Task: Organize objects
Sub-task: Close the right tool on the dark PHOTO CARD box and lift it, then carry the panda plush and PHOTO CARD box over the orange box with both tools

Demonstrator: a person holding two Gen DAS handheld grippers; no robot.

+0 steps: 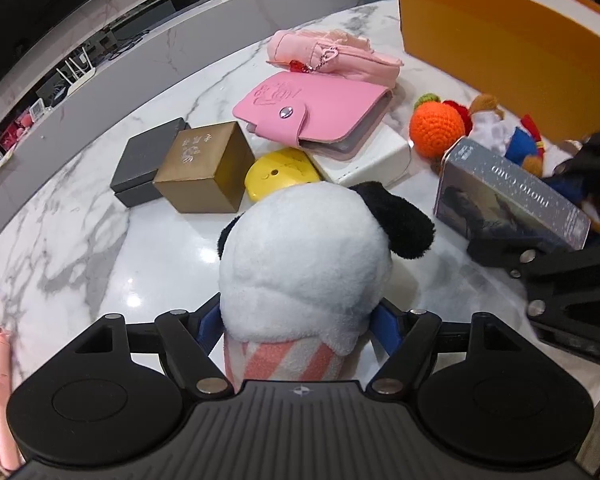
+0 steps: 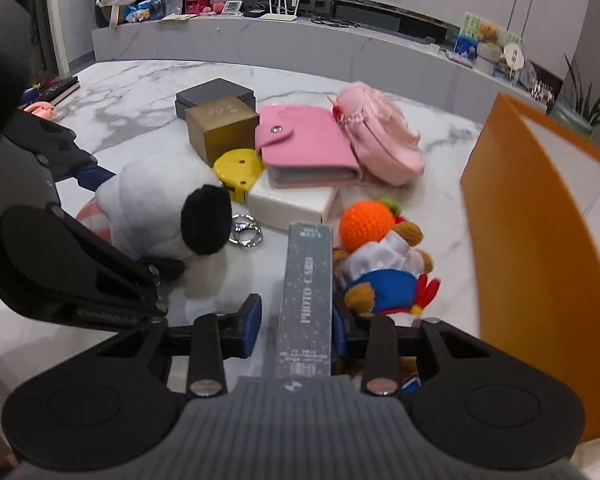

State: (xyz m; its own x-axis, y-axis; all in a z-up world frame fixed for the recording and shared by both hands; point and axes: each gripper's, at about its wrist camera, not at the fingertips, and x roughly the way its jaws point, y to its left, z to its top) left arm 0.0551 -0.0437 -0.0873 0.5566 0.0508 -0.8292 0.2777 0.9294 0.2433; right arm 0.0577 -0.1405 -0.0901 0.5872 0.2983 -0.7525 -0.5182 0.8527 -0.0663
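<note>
Left hand-held gripper (image 1: 298, 322): I see it pinching the panda plush (image 1: 304, 264).
Right hand-held gripper (image 2: 296, 320): around the photo-card box (image 2: 306, 300); one finger touching, grip unclear.

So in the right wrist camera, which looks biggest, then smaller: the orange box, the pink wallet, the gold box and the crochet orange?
1. orange box, by far the biggest.
2. pink wallet.
3. gold box.
4. crochet orange, a little smaller than the gold box, though it sits nearer the camera, so those two are unsure.

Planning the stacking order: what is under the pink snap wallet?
The pink snap wallet lies on a flat white box. Whatever else sits beneath is covered.
</note>
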